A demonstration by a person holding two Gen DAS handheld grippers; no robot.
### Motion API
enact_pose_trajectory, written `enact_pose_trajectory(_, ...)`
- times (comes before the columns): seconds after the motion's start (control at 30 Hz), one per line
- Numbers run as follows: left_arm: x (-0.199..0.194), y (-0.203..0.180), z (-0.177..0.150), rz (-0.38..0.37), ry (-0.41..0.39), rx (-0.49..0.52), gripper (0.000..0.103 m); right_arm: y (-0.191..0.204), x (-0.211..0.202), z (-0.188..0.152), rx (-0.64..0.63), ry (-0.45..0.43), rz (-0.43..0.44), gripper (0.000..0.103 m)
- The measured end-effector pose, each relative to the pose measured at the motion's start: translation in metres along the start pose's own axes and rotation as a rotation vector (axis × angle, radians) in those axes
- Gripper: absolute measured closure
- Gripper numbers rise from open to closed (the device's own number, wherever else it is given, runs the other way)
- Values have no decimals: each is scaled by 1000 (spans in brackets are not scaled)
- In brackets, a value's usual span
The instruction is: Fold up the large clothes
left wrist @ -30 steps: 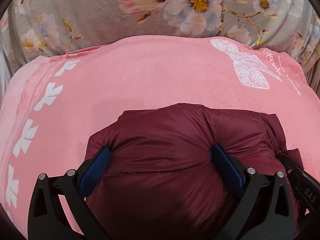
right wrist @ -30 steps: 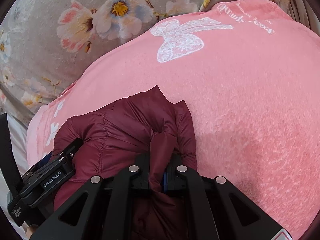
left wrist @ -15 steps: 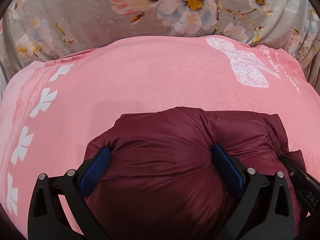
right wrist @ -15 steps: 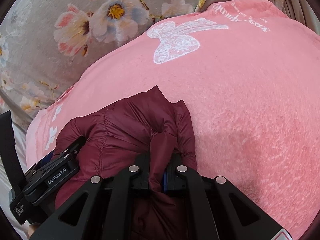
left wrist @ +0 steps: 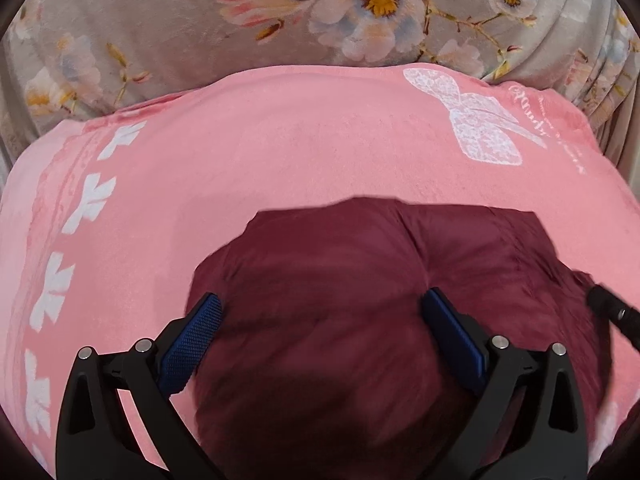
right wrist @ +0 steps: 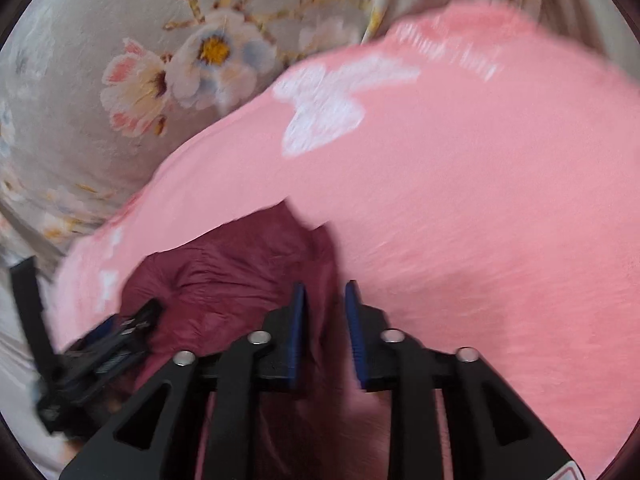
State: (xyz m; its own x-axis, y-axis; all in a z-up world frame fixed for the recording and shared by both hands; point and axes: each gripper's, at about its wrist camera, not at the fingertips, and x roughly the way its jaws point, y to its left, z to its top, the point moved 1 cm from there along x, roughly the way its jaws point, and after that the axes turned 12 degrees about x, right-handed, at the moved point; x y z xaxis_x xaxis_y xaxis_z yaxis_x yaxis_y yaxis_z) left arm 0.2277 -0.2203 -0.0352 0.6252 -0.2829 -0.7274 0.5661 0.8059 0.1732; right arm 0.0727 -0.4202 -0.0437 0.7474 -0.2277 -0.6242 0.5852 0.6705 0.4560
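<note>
While one maroon puffer jacket (left wrist: 352, 304) lies bunched on one pink blanket (left wrist: 240, 184) over a floral grey bedcover (left wrist: 160, 20), the left gripper (left wrist: 320, 320) stands wide open astride its bulk, gripping nothing; the right gripper (right wrist: 325, 312), blurred, is parted a little beside the jacket's edge, gripping nothing

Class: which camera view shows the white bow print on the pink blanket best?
The left wrist view: the white bow print is sharp there, lace texture visible, on the pink blanket. The right wrist view shows it larger, but motion-blurred into a plain white shape.
</note>
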Motion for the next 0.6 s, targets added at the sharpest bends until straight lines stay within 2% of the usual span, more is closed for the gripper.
enact_pose_trajectory(0.07,-19,1,-10,-31,11,-14,5,1,-22,-5,-62,-15,0,77)
enact_pose_trajectory(0.27,-62,-18,-46,-35,40,21,5,22,-52,-52,-222,72,15,85)
enact_pose_trajectory(0.33,-66,-24,-55,-43,59,28,5,24,-52,-67,-237,99,22,85)
enact_pose_trajectory(0.43,-68,-30,-68,-1,73,51,5,20,-44,-85,-245,137,7,85)
enact_pose_trajectory(0.6,-60,-24,-81,-5,88,18,5,12,-40,-96,-230,145,12,85)
